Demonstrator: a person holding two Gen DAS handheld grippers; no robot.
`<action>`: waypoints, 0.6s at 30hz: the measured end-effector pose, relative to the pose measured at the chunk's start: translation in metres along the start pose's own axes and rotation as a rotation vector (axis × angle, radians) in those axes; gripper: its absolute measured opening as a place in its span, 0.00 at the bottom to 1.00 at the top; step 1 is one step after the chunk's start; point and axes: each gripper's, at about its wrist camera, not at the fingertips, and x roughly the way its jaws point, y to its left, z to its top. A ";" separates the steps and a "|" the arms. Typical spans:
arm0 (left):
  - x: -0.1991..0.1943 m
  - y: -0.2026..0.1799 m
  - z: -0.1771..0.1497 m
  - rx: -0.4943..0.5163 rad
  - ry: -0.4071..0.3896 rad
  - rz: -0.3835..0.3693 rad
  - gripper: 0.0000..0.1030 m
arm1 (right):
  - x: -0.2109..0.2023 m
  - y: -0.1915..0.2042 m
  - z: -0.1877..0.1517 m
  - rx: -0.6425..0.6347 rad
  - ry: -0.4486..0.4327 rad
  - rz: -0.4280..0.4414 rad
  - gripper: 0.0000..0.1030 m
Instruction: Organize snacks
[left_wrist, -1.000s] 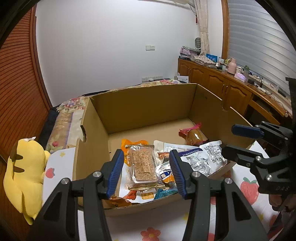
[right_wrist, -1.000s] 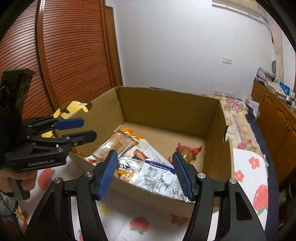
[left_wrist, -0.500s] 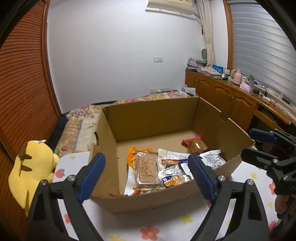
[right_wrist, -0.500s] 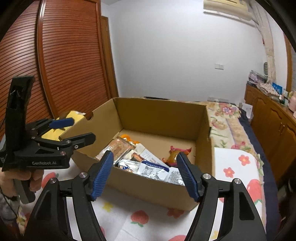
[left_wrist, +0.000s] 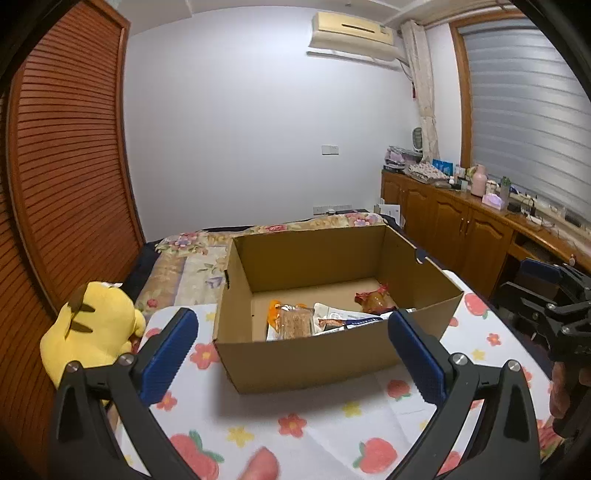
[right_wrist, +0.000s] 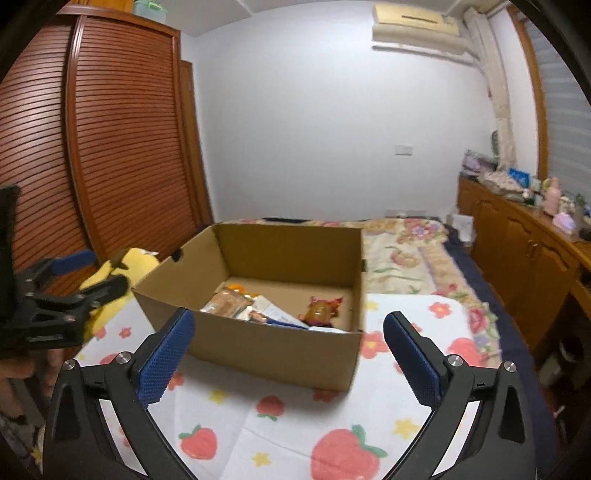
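An open cardboard box (left_wrist: 306, 358) is seen straight ahead of the left gripper (left_wrist: 293, 345), resting on a tablecloth printed with strawberries and flowers (left_wrist: 332, 435). Several snack packets are gathered on its floor toward the near wall: a clear packet of brown crisp pieces (left_wrist: 294, 322), an orange wrapper (left_wrist: 274, 309) partly under it, a white and blue foil packet (left_wrist: 354, 319) to the right, and a reddish-brown wrapped snack (left_wrist: 375, 300) further back on the right. The far half of the box floor is bare.

The left gripper's jaws are opening, spread very wide, with nothing between the blue pads (left_wrist: 168, 354). The right gripper (right_wrist: 290, 356) is likewise opening wide and holds nothing; the box (right_wrist: 273, 350) lies just beyond its fingertips, slightly to the left, with the same snacks (right_wrist: 229, 301) visible inside. A yellow plush toy (left_wrist: 92, 328) is seen to the left of the left gripper, beside the box.
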 end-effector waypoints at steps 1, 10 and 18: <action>-0.003 -0.001 0.000 -0.003 -0.002 0.008 1.00 | -0.004 0.000 0.000 -0.003 -0.006 -0.014 1.00; -0.049 -0.010 -0.007 0.029 -0.029 0.052 1.00 | -0.057 -0.002 0.000 0.000 -0.081 -0.089 1.00; -0.084 -0.019 -0.015 0.031 -0.059 0.058 1.00 | -0.097 0.007 -0.012 -0.024 -0.101 -0.073 1.00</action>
